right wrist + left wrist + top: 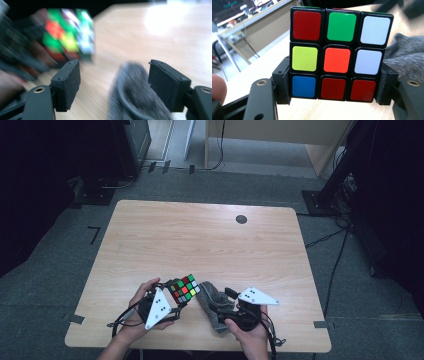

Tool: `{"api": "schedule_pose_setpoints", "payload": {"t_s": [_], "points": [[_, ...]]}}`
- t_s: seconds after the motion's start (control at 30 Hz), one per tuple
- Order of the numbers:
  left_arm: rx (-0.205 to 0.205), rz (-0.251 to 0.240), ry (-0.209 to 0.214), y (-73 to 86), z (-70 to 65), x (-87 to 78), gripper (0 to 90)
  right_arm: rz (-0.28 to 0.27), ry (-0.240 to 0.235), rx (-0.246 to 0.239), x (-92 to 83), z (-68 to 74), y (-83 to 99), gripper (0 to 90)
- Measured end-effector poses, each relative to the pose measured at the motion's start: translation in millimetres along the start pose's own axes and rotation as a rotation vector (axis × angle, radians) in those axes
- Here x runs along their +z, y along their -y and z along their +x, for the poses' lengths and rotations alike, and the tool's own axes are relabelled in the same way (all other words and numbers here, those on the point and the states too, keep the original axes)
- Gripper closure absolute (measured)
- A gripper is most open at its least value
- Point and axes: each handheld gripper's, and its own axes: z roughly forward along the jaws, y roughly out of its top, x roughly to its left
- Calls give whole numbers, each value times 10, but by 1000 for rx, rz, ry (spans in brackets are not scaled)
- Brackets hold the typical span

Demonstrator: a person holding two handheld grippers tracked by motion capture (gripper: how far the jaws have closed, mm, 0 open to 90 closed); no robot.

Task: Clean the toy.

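High view is showing the left gripper holding a puzzle cube up near the table's front edge, probably presenting it for wiping with the grey cloth lying just beside it. Left gripper view is showing both pads pinching the cube's bottom row. Right gripper is standing spread, the cloth lying between its jaws, apparently ungripped.

Your puzzle cube presents glossy coloured stickers on smooth black plastic. Your grey cloth looks soft and fuzzy. The table is pale wood-grain, matt. The left gripper pads appear matt black, slightly rough at their edges.
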Motion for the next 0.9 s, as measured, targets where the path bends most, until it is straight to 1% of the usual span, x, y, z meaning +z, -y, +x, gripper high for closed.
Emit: {"api": "schedule_pose_setpoints", "payload": {"t_s": [0.03, 0.07, 0.1, 0.13, 0.17, 0.2, 0.23, 0.27, 0.3, 0.33, 0.37, 0.43, 0.5, 0.53, 0.6, 0.63, 0.67, 0.7, 0.73, 0.77, 0.8, 0.83, 0.87, 0.9], "points": [[-23, -4, -2, 7, 31, -7, 329, 43, 21, -16, 86, -5, 54, 242], [-41, -6, 0, 10, 55, -13, 328, 82, 59, -37, 172, 14, 106, 251], [-53, -8, 1, 13, 69, -17, 328, 123, 101, -71, 259, 42, 152, 269], [-57, -7, 1, 14, 74, -18, 328, 167, 146, -106, 344, 79, 198, 295], [-62, -5, 9, 16, 76, -15, 328, 199, 177, -134, 402, 102, 231, 347], [-62, -3, 10, 17, 71, -13, 328, 257, 224, -174, 495, 117, 298, 418], [-60, -1, 13, 18, 61, -10, 328, 281, 237, -175, 526, 108, 326, 466], [-58, 4, 19, 19, 50, -5, 328, 289, 242, -170, 534, 85, 353, 598], [-59, 5, 21, 19, 41, -2, 328, 270, 226, -156, 497, 46, 354, 699], [-57, 5, 21, 20, 32, 0, 328, 258, 213, -137, 459, 21, 337, 734], [-56, 8, 29, 22, 20, 3, 328, 238, 209, -123, 415, -2, 314, 750], [-59, 14, 49, 24, -6, 16, 328, 159, 195, -91, 255, -39, 232, 762], [-57, 17, 74, 18, -48, 36, 329, 16, 107, -50, 27, -35, 108, 764], [-53, 18, 91, 10, -70, 46, 329, -46, 66, -48, -70, -2, 49, 763], [-49, 12, 128, -13, -133, 67, 329, -149, -23, -71, -228, 118, -59, 762], [-46, 10, 143, -26, -158, 74, 329, -188, -73, -82, -279, 193, -101, 761], [-46, -3, 166, -52, -202, 81, 329, -207, -109, -88, -303, 252, -126, 760], [-40, -14, 187, -74, -235, 80, 329, -215, -164, -96, -309, 341, -150, 758], [-33, -20, 199, -90, -258, 76, 329, -204, -193, -98, -289, 396, -154, 757], [-29, -23, 207, -111, -283, 69, 330, -184, -193, -94, -265, 428, -147, 756], [-22, -11, 202, -119, -296, 69, 331, -160, -182, -92, -226, 437, -130, 755], [-17, -6, 205, -109, -291, 66, 333, -167, -180, -71, -207, 389, -104, 757], [-20, -8, 209, -99, -284, 64, 334, -156, -140, -53, -199, 321, -94, 758], [-27, -14, 218, -88, -260, 52, 335, -135, -86, -43, -197, 266, -88, 759]]}}
